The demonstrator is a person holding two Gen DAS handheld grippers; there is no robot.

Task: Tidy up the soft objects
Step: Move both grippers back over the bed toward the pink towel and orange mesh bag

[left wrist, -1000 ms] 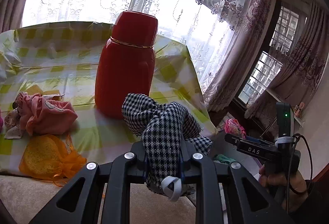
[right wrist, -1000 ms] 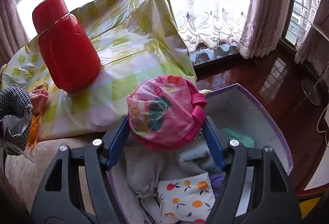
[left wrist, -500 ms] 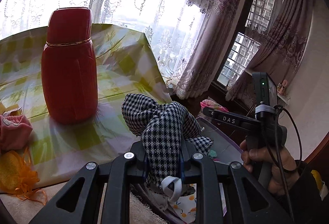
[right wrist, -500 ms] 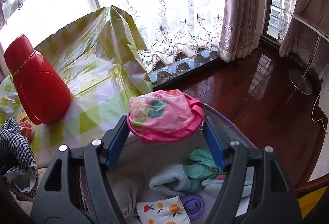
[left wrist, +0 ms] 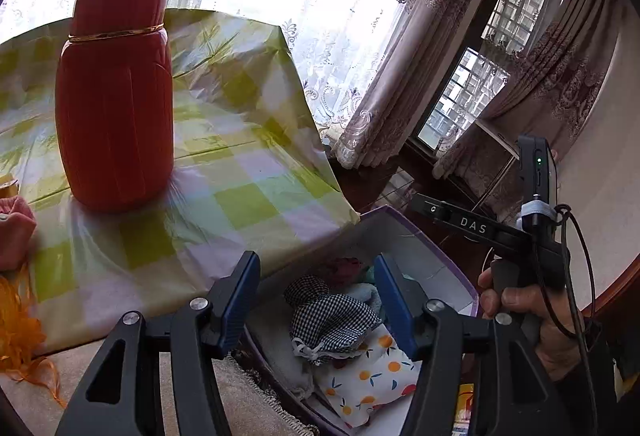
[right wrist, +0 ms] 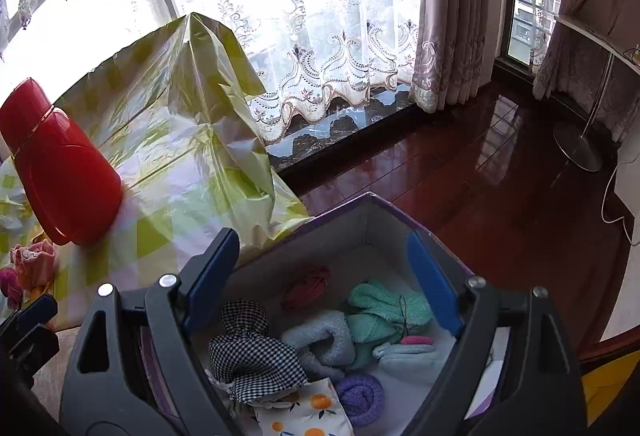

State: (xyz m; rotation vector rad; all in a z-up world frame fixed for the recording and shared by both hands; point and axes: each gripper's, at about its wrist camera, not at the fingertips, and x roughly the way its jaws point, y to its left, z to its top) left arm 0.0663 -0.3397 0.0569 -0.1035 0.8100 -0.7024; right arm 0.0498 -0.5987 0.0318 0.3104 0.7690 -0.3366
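A purple-rimmed storage box [left wrist: 404,220] [right wrist: 352,224] stands on the floor beside the table. A black-and-white checked pouch [left wrist: 330,316] [right wrist: 252,352] lies inside it among other soft items. My left gripper [left wrist: 316,284] is open and empty just above the box. My right gripper [right wrist: 320,268] is open and empty over the box; the pink floral pouch it held is not in view. The right gripper's body [left wrist: 520,232] shows in the left wrist view. A pink pouch [left wrist: 14,232] [right wrist: 34,262] and an orange mesh bag [left wrist: 18,328] lie on the table.
A tall red thermos [left wrist: 114,88] [right wrist: 56,168] stands on the yellow-checked tablecloth [left wrist: 240,172]. The box holds a teal cloth [right wrist: 384,310], a blue towel roll [right wrist: 320,340], a purple roll [right wrist: 360,396] and a fruit-print cloth [left wrist: 368,376]. Dark wooden floor [right wrist: 480,176] lies beyond.
Both grippers opened. The checked pouch dropped from the left gripper into the box. The pink floral pouch left the right gripper. Both grippers moved right, over the box.
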